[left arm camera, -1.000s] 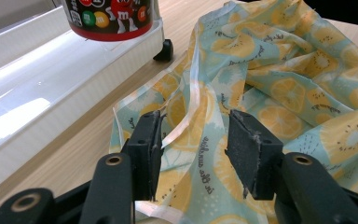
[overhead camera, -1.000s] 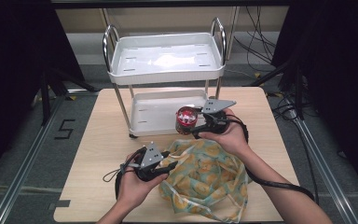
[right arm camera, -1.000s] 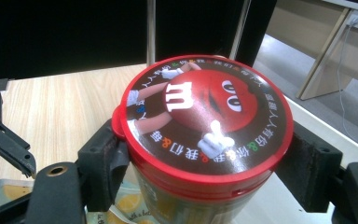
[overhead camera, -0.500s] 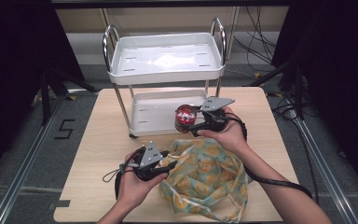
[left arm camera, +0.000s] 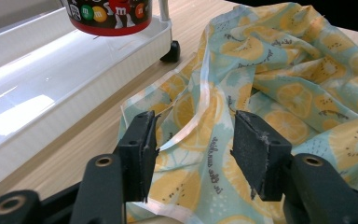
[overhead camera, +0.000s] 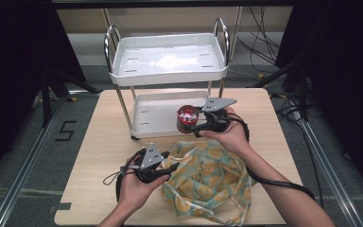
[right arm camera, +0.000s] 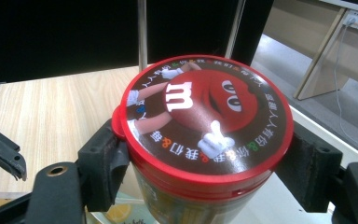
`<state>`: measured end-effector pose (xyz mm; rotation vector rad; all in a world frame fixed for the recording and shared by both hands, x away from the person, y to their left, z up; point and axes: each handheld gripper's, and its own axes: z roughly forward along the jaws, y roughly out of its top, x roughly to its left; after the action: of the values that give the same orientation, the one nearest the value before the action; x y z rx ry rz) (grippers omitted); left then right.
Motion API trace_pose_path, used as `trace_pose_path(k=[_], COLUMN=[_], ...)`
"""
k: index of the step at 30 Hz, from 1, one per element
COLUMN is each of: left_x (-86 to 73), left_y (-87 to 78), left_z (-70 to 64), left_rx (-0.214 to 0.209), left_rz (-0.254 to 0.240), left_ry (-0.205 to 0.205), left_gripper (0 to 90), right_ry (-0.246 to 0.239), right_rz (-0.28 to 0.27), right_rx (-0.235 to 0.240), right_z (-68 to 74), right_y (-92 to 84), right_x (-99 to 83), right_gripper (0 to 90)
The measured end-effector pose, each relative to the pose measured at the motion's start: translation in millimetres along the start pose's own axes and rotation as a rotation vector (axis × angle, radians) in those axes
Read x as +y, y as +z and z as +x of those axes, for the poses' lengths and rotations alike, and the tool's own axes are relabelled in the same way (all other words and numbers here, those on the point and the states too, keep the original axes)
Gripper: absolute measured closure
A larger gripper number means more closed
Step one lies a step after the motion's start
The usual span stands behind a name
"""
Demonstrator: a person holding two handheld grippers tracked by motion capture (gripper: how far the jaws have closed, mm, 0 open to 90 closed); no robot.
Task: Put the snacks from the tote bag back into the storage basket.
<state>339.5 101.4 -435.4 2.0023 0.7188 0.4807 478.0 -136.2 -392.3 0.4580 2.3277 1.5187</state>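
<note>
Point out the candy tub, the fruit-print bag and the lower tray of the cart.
candy tub (right arm camera: 205,112): right gripper view, on its printed red lid.
fruit-print bag (overhead camera: 212,175): high view, on the middle of the crumpled fabric.
lower tray (overhead camera: 153,116): high view, on its bare white floor.

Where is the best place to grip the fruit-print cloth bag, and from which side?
Grip the pale strap fold of the thin yellow-and-teal fruit-print cloth bag, coming from the bag's left edge. There the fabric stands up in a ridge between the left tool's open jaws.
</note>
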Motion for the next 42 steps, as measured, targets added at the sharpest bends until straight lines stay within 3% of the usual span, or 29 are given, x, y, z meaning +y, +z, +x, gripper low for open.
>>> trace_pose_path(k=[8, 9, 14, 17, 18, 20, 21, 23, 24, 30, 38, 39, 42], left_x=[-0.4, -0.3, -0.4, -0.3, -0.2, 0.4, -0.1, -0.1, 0.4, 0.1, 0.4, 0.0, 0.0], left_y=[0.5, 0.3, 0.0, 0.0, 0.1, 0.0, 0.1, 0.1, -0.3, -0.3, -0.2, 0.0, 0.2], left_z=[-0.2, 0.6, 0.0, 0.0, 0.2, 1.2, -0.3, -0.1, 1.3, 1.1, 1.8, 0.8, 0.8], left_rx=[0.011, 0.009, 0.009, 0.014, 0.014, 0.01, 0.01, 0.009, 0.008, 0.008, 0.014, 0.017, 0.019], left_rz=[-0.017, -0.018, -0.02, -0.026, -0.03, -0.036, -0.038, -0.038, -0.034, -0.033, -0.038, -0.037, -0.035], left_ry=[-0.011, -0.003, -0.024, -0.018, -0.012, 0.008, -0.022, -0.022, 0.001, -0.012, 0.002, -0.017, -0.016], left_gripper=[46.4, 46.0, 45.7, 45.5, 45.3, 45.2, 45.2, 45.2, 45.1, 45.1, 44.9, 44.9, 44.9], right_ry=[-0.004, 0.027, 0.012, 0.031, 0.005, 0.01, 0.009, 0.014, 0.006, 0.023, 0.008, 0.01, 0.003], right_rz=[-0.001, 0.001, -0.005, 0.007, 0.002, -0.003, 0.0, -0.002, 0.0, 0.022, 0.03, 0.021, 0.031], right_rx=[0.005, -0.001, -0.001, 0.004, 0.01, 0.004, 0.003, 0.002, 0.006, 0.011, 0.014, 0.003, 0.014], right_z=[-0.8, 1.0, -0.7, 0.2, -2.3, -1.9, -2.4, -2.3, -3.3, -3.2, -6.8, -7.1, -8.5], right_y=[3.8, 3.9, 5.5, 5.9, 7.1, 7.8, 8.1, 8.5, 9.7, 10.8, 15.2, 16.8, 16.7], right_x=[0.3, 0.5, 1.1, 1.8, 2.5, 2.6, 3.1, 3.1, 3.1, 2.4, 2.6, 1.8, 2.0], right_gripper=[26.5, 26.5, 26.5, 26.5, 26.5, 26.6, 26.5, 26.5, 26.5, 26.5, 26.5, 26.5, 26.5])
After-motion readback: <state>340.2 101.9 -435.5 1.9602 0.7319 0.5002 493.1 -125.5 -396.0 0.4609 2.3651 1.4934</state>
